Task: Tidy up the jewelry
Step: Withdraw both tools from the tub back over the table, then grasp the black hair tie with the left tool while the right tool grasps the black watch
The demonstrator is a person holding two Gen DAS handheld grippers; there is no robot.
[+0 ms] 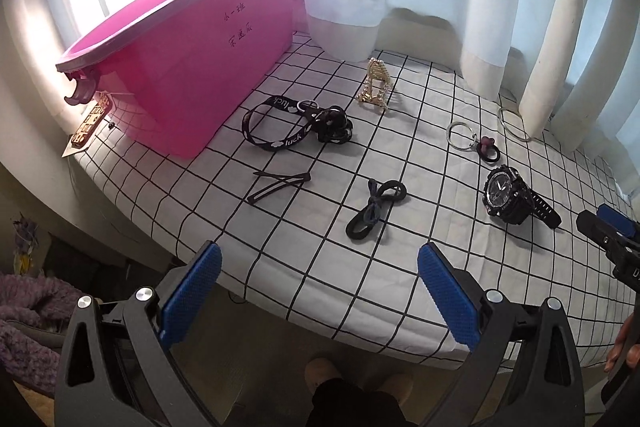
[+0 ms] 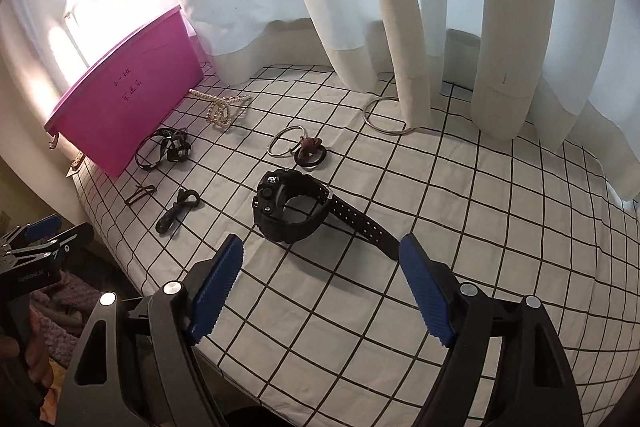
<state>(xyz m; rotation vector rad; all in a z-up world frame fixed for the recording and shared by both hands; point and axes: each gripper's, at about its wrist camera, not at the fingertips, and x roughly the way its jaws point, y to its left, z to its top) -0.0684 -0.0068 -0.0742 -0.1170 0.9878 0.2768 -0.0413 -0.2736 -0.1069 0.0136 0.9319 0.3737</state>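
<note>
A pink box stands at the table's far left. On the checked cloth lie a pearl necklace, a black "luck" strap, a black hair clip, a black hair tie, a silver ring with a dark hair tie, a silver bangle and a black watch. My left gripper is open and empty near the front edge. My right gripper is open, just short of the watch.
White curtains hang along the back of the table and drape over the bangle. A small tag lies at the box's left end. The table's front edge drops to the floor, where purple fabric lies.
</note>
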